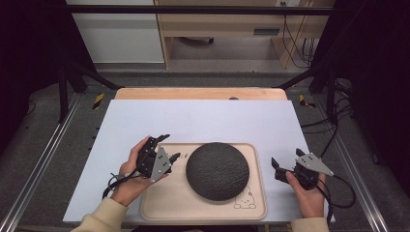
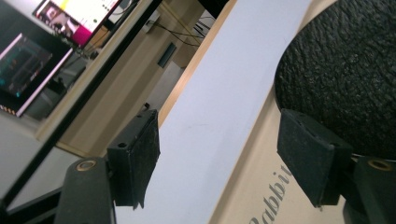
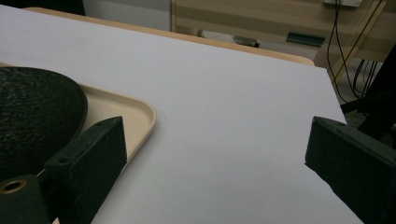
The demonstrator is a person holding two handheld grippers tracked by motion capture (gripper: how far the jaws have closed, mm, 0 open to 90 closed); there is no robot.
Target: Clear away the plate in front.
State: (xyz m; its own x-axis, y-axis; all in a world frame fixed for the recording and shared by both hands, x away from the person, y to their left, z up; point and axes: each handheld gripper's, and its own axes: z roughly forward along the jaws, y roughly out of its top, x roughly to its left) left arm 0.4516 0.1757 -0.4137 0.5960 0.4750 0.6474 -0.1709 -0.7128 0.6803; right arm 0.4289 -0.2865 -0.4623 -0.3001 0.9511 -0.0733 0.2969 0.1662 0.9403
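Round, rough-textured black plate (image 1: 217, 170) resting on pale wooden tray (image 1: 164, 203) on white tabletop (image 1: 193, 121). Left gripper (image 1: 169, 147) beside tray's left edge, jaws spread, empty. Right gripper (image 1: 286, 163) right of tray, likewise spread, empty.

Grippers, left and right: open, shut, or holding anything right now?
Left gripper: open, empty, over the tray's left edge beside the dark round plate.
Right gripper: open, empty, above the white table sheet.

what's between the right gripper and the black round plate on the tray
In the high view, only the tray's bare right rim and a strip of white table sheet separate the right gripper from the black plate. The right gripper view shows the same.
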